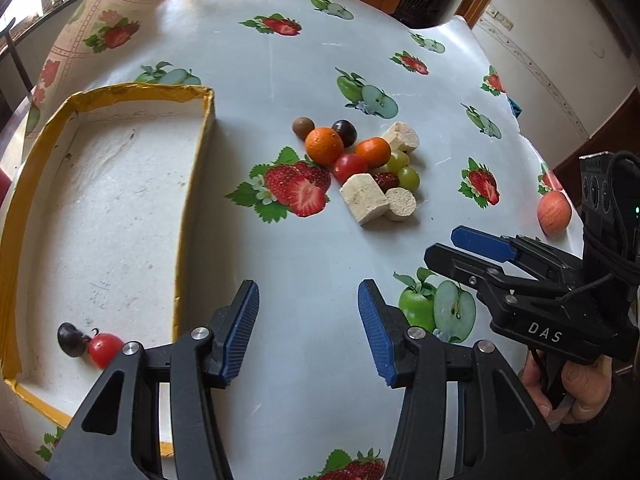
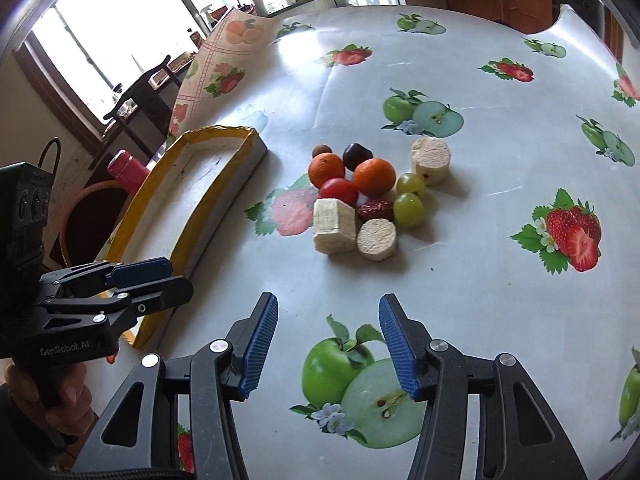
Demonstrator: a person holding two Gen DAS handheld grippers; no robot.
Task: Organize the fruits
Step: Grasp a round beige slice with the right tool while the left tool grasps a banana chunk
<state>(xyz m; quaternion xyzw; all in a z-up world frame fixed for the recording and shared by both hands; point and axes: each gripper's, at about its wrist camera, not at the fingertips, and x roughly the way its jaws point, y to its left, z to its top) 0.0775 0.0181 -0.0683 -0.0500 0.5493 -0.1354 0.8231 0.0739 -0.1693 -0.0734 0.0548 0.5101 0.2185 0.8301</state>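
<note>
Early stage: tray [image 1: 192, 92] at left holds only a cherry tomato [image 1: 105, 349] and a dark fruit [image 1: 71, 339]. Fruit pile [image 1: 356, 160] sits mid-bench [image 1: 280, 280], apple [image 1: 554, 213] far right. Left gripper [image 1: 308, 330] and right gripper [image 2: 328, 346] fingers released, empty.

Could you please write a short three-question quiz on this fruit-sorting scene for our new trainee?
1. True or false: the yellow-rimmed tray already holds a cherry tomato.
2. How many oranges lie in the pile?
3. Which is held? A) a green grape in the left gripper B) a grape in the right gripper C) nothing

Key: 1 true; 2 two; 3 C
</note>
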